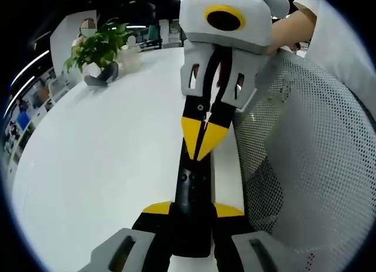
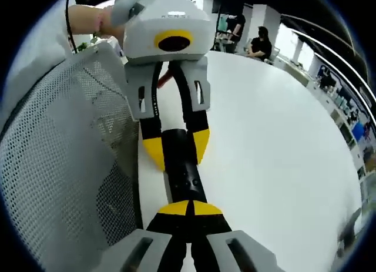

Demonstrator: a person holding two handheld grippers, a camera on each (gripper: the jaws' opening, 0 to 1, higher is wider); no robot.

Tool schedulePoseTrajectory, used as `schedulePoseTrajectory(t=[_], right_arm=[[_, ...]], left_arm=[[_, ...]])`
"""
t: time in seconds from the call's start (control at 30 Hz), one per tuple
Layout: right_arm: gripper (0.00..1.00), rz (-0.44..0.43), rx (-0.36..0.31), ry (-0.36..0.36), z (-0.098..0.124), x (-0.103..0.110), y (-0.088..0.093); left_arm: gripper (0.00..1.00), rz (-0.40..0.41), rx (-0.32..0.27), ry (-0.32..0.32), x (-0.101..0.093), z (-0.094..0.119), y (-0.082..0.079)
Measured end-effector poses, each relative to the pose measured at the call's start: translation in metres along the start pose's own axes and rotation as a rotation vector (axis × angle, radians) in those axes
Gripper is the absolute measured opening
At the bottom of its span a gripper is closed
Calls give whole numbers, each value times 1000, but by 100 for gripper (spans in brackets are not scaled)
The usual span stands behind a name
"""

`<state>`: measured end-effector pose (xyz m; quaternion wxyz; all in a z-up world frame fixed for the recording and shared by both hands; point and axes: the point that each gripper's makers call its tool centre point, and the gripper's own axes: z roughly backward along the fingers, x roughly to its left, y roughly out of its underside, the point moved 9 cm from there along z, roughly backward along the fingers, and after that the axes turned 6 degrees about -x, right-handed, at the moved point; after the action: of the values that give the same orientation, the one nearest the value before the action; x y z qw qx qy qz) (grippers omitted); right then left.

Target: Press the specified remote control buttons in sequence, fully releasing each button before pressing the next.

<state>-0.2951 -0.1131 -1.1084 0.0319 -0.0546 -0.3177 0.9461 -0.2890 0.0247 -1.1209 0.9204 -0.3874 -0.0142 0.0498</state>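
We see a wide white table (image 1: 106,166) running across both views, with a white mesh chair back (image 1: 305,154) standing just beside its edge. At the far end of the table in the left gripper view sits a potted plant (image 1: 97,49); in the right gripper view, people sit well away in the background.

Over the table edge, the two grippers meet end to end on a slim black remote control (image 1: 192,195). The left gripper (image 1: 192,212) has its jaws clamped on the sides of the remote's body, holding it out lengthwise over the table. The right gripper (image 2: 189,210) has its yellow tips brought together, and in the left gripper view those joined tips bear down at the far end of the remote, touching it or very nearly so.

A couple of small buttons (image 1: 192,177) show on the remote's face, but we cannot tell which one is under the tips.

We judge that a press is in hand right now. How many presses are done we cannot tell; this one still needs a full release.
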Motion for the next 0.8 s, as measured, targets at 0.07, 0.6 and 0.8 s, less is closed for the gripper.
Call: schedulePoseTrajectory(t=[0.07, 0.6, 0.8], right_arm=[[0, -32, 33, -7, -1, -1, -4], [0, -153, -59, -8, 2, -8, -2], [0, -5, 3, -8, -6, -5, -7]], left_arm=[[24, -1, 1, 0, 0, 0, 0], [25, 21, 14, -23, -2, -1, -2], [25, 21, 0, -21, -1, 0, 0]])
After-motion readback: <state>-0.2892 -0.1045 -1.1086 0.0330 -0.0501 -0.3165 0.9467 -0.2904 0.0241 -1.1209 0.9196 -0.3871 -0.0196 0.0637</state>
